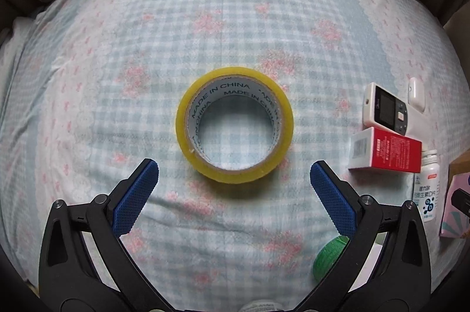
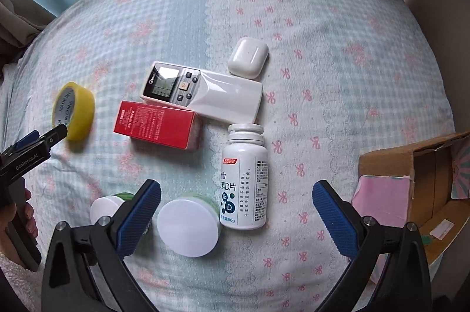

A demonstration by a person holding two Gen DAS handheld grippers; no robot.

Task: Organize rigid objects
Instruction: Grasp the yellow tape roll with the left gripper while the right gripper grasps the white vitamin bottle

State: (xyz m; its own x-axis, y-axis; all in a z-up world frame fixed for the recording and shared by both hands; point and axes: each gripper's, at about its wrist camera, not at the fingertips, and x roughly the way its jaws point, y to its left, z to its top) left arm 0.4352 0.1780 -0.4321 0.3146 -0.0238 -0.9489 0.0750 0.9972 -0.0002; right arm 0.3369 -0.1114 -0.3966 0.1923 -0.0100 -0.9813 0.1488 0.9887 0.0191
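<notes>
Tape roll (image 1: pixel 234 125), glossy yellow ring with a printed cardboard core, lies flat on the checked, pink-flowered bedsheet (image 1: pixel 205 18), straight ahead of the left gripper (image 1: pixel 234 182). Its jaws are spread wide, blue knurled pads on black arms, nothing between them; roll sits just beyond the tips, apart from both. In the right wrist view the same roll (image 2: pixel 75 115) is far left, with the left gripper's tip (image 2: pixel 55 135) just beside it.

Moving right: red rectangular carton (image 2: pixel 155 125), matte, lying flat. White plastic remote (image 2: pixel 202 90) with grey LCD just behind it, touching or nearly so. Rounded white earbud case (image 2: pixel 248 58) at the remote's far end. White pill bottle (image 2: pixel 245 179) lies on its side, cap pointing away.

Two green tubs with flat white lids (image 2: pixel 188 226) (image 2: pixel 105 207) sit near the right gripper (image 2: pixel 236 198), one partly behind its left finger. Jaws released, wide, empty.

Far right: open corrugated cardboard box (image 2: pixel 423 188), pink panel on its near flap.
</notes>
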